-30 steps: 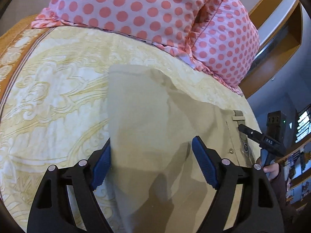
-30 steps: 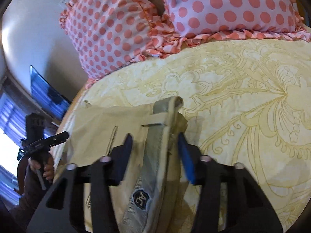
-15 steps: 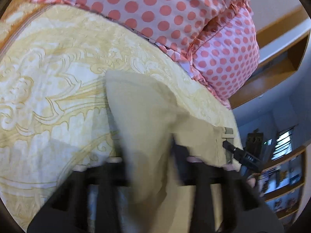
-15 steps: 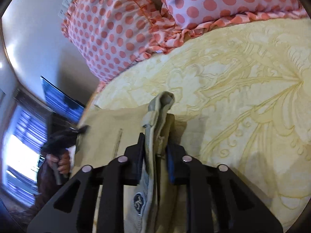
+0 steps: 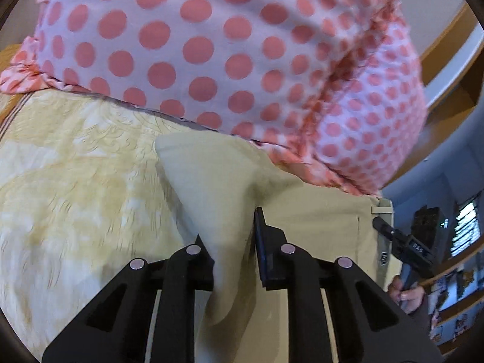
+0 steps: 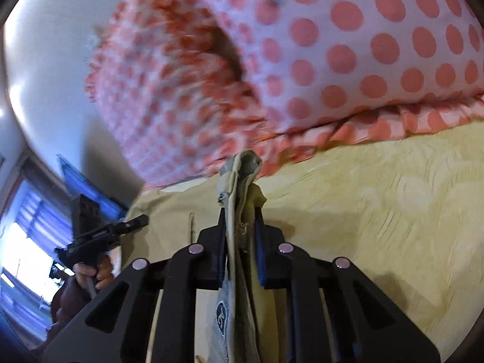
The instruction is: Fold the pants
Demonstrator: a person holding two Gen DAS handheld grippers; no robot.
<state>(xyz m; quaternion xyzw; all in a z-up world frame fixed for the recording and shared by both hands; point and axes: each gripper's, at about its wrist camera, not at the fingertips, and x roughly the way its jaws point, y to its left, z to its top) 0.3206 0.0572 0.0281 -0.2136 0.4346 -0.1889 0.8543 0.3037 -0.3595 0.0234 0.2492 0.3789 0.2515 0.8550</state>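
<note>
Beige pants (image 5: 317,220) lie on the yellow patterned bedspread (image 5: 75,181). My left gripper (image 5: 233,236) is shut on a fold of the pant fabric, which rises in a peak ahead of the fingers. My right gripper (image 6: 240,227) is shut on the bunched waistband of the pants (image 6: 242,181), held up off the bed, with a round label below. The right gripper also shows in the left wrist view (image 5: 402,245) at the waistband edge. The left gripper also shows in the right wrist view (image 6: 103,233).
Two pink polka-dot pillows (image 5: 242,45) lie close ahead at the head of the bed, also in the right wrist view (image 6: 332,45). A wooden headboard ledge (image 5: 447,60) is at upper right. A bright window (image 6: 27,257) is at left.
Both grippers closed on the pants, from wide open one second ago. Both have lifted the fabric and moved toward the pillows, which now loom much larger.
</note>
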